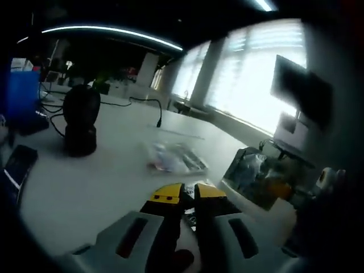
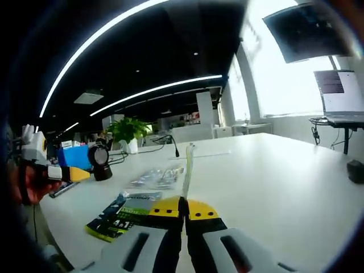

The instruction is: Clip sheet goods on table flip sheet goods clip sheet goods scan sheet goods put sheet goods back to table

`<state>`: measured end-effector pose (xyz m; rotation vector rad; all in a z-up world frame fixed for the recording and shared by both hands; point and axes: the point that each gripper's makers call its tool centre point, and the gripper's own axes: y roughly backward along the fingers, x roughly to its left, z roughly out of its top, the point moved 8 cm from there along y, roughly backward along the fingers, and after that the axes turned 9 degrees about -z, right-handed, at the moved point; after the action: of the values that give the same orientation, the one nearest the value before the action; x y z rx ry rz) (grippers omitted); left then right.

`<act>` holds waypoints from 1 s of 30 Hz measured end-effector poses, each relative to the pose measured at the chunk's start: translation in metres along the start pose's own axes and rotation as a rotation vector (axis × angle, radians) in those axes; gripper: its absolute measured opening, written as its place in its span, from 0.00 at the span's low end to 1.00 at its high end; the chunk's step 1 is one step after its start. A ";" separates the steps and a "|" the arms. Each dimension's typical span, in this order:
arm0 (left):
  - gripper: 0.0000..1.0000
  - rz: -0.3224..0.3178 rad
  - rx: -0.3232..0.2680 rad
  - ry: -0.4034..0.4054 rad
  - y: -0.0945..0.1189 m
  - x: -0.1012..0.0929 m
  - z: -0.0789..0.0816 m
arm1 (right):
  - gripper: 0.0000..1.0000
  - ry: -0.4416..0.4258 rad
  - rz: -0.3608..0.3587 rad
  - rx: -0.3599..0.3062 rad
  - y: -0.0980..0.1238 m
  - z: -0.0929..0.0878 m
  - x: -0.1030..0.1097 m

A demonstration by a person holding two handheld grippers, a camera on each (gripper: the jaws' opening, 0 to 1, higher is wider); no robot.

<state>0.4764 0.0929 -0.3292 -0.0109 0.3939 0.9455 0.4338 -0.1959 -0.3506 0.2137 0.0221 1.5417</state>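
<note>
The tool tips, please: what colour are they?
Yellow on black, clearest in the right gripper view, on the right tool.

An open-plan office — long white counter (image 2: 273, 170), curved ceiling light strips (image 2: 153, 91), a laptop (image 2: 340, 94) by bright windows (image 1: 256, 74), a wall monitor (image 2: 304, 28), a potted plant (image 2: 128, 132) beyond.

Both tools match: left gripper (image 1: 188, 196) and right gripper (image 2: 183, 210) each have pale grey moulded jaw arms with a dark oblong slot, black finger sections, and yellow tip caps with small dark marks. Seen left of the right gripper, the left gripper shows a yellow tip on a white-and-black body, held in a hand (image 2: 29, 185).
</note>
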 end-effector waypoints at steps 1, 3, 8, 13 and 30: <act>0.01 0.003 -0.006 0.012 0.000 0.002 -0.001 | 0.00 -0.011 -0.007 0.007 -0.001 -0.001 -0.001; 0.01 0.004 -0.013 0.015 0.000 0.003 -0.003 | 0.00 -0.021 -0.014 0.012 -0.001 -0.003 -0.003; 0.02 0.034 -0.002 -0.101 0.000 0.010 -0.007 | 0.00 -0.073 -0.015 0.045 -0.002 -0.006 -0.008; 0.02 0.041 -0.009 -0.118 -0.002 0.013 -0.011 | 0.00 -0.119 -0.016 0.074 -0.003 -0.010 -0.011; 0.03 0.076 -0.021 -0.237 -0.013 0.027 -0.024 | 0.00 -0.308 0.032 0.208 -0.014 -0.017 -0.024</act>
<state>0.4927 0.1024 -0.3623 0.0969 0.1664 1.0131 0.4440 -0.2176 -0.3717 0.6166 -0.0648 1.5238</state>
